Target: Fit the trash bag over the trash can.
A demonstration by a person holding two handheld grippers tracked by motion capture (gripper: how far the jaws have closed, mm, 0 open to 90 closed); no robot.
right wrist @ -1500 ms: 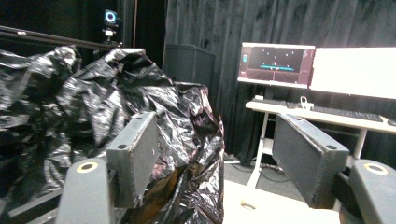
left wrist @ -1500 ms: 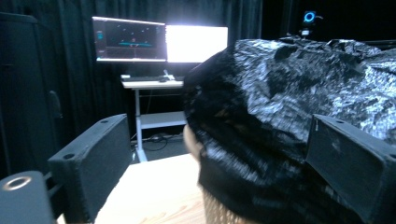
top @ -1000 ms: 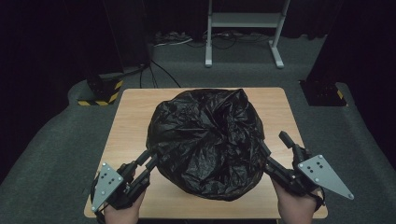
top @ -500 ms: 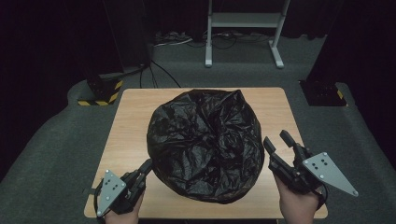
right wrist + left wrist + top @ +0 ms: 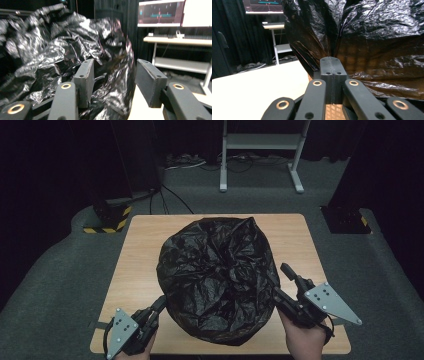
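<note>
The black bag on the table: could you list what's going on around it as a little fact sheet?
Main thing: crumpled black plastic bag
Resting on: wooden table
Left gripper: jaws shut, pinching a fold at the bag's near left edge
Right gripper: jaws apart and just closing, bag plastic between them, not yet clamped
Background: white stand on the grey floor

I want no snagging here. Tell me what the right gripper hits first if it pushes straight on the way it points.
Most likely the black plastic bag: the right gripper has its jaws apart with a fold of bag already between them, though its depth is unclear.
</note>
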